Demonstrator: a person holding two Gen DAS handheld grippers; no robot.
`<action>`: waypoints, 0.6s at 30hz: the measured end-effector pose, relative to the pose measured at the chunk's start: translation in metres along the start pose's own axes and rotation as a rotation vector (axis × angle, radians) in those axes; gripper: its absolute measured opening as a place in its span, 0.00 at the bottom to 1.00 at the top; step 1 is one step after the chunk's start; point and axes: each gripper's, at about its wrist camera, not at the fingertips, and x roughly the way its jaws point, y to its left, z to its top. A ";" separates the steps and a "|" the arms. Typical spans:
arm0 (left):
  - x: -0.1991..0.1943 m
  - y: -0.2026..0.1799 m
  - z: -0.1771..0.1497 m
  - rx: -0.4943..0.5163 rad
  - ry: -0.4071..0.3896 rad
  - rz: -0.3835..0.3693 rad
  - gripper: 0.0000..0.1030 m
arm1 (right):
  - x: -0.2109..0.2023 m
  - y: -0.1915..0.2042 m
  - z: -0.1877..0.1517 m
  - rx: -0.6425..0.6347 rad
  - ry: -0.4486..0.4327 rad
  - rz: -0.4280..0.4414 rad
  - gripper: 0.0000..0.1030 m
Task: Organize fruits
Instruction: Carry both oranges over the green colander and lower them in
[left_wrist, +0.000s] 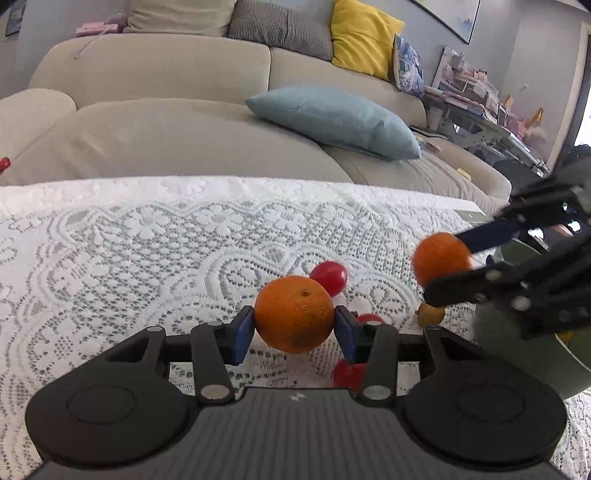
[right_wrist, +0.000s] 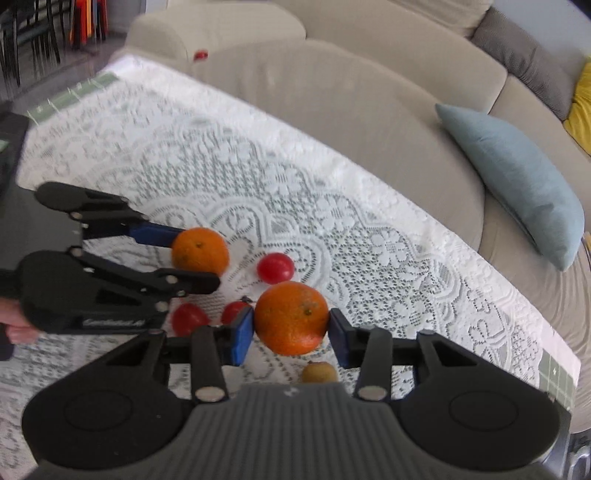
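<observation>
On the left gripper (right_wrist: 199, 258), faint white lettering, blurred beyond reading

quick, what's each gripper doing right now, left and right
Left gripper: closed on an orange.
Right gripper: closed on another orange.

My left gripper (left_wrist: 294, 334) points shallowly downward over the tabletop (left_wrist: 147, 240), its blue pads (left_wrist: 242, 338) pressed against either side of an orange (left_wrist: 294, 314) held clear of the lace cloth. My right gripper (right_wrist: 291, 334) tips down more steeply and clamps a second orange (right_wrist: 291, 317) the same way, one pad on each flank. In the right wrist view, the left gripper reaches in from the left edge, with a bit of the hand (right_wrist: 14, 328) holding it visible behind.
</observation>
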 end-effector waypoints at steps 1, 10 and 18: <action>-0.003 -0.001 0.001 0.004 -0.006 0.001 0.51 | -0.006 0.001 -0.004 0.012 -0.019 -0.001 0.40; -0.026 -0.026 0.002 0.063 -0.029 0.002 0.51 | -0.053 0.000 -0.056 0.183 -0.175 0.026 0.40; -0.050 -0.067 0.002 0.128 -0.058 -0.024 0.51 | -0.083 0.005 -0.104 0.298 -0.291 -0.058 0.40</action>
